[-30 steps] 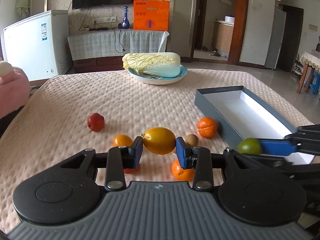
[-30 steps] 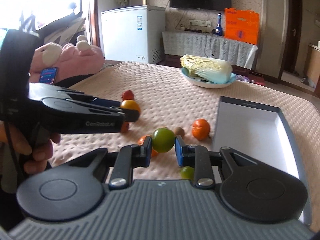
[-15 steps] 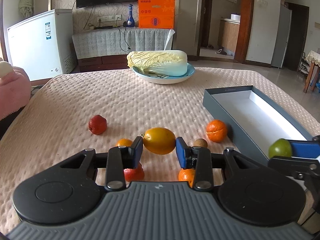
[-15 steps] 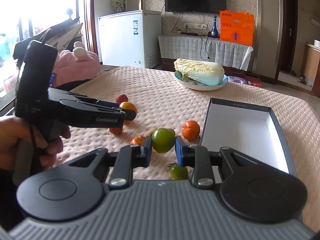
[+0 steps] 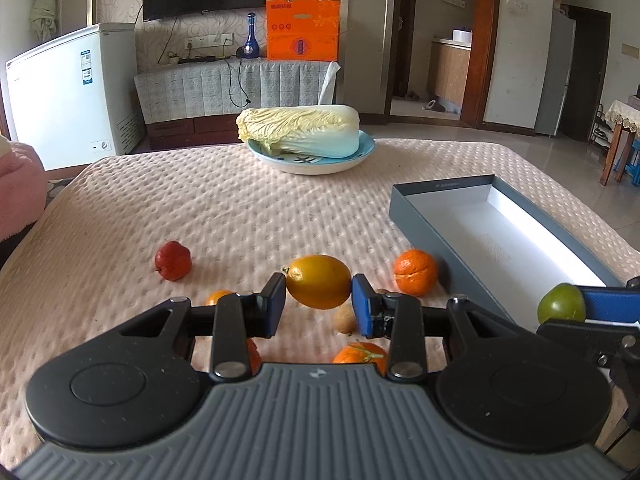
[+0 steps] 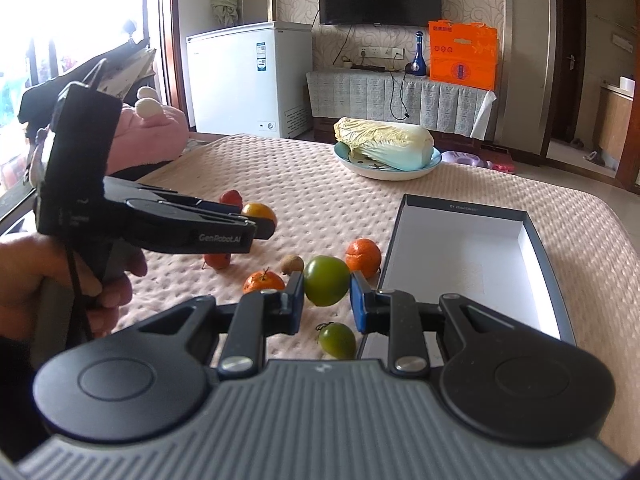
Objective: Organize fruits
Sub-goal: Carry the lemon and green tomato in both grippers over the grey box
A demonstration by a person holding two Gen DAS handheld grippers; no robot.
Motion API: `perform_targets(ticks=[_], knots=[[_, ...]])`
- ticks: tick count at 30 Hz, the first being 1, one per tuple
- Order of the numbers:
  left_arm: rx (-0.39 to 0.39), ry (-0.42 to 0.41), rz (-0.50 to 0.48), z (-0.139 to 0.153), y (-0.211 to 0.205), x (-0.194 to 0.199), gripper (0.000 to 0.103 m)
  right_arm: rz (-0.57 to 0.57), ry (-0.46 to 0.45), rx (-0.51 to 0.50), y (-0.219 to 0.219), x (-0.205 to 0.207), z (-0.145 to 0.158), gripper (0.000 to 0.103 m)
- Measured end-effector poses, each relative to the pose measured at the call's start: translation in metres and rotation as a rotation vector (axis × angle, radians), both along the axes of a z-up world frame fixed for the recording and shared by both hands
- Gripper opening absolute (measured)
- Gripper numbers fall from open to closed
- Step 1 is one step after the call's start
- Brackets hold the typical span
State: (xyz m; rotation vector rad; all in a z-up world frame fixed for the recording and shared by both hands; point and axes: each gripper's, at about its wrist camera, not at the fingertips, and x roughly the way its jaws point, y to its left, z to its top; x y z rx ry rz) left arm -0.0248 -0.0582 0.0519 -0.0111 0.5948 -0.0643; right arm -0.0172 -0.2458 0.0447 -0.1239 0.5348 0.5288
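Over the last second you have lifted both fruits clear of the bedspread point(image 5: 168, 200) and carried them up and toward the box point(image 5: 436, 236). In your left wrist view the loose fruit has dropped lower in frame, and the green one in your other hand has slid from beside the box's near wall out to the far right edge. Both picks look done, then, and what is left is the carry and the drop into the box, which I judge holds nothing so far.

Your left gripper point(image 5: 319, 300) is clamped on the yellow-orange fruit point(image 5: 319, 281), perhaps a lemon, though I can't be sure at this distance. It sits level, pointing down the bed toward the cabbage point(image 5: 298, 130) on its plate point(image 5: 360, 156), with the box off to its right.

Your right gripper point(image 6: 326, 298) is clamped on the green tomato point(image 6: 326, 280). It is held level above the bedspread, just left of the box's near corner, so it needs only a short move rightward to be over the white floor.

Not yet picked up: the red fruit point(image 5: 173, 260), the tangerine point(image 5: 415, 272) just beside the box wall, a second tangerine point(image 6: 264, 280), a small brown fruit point(image 6: 292, 264) and a smaller green tomato point(image 6: 337, 340) under your right jaws.
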Motion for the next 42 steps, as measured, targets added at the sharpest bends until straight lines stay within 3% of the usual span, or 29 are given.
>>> perform_targets(ticks=[42], knots=[[-0.051,-0.052,-0.184,0.001,-0.095,0.022,0.042,-0.157,0.05,-0.048,-0.054,0.004,-0.01,0.028]])
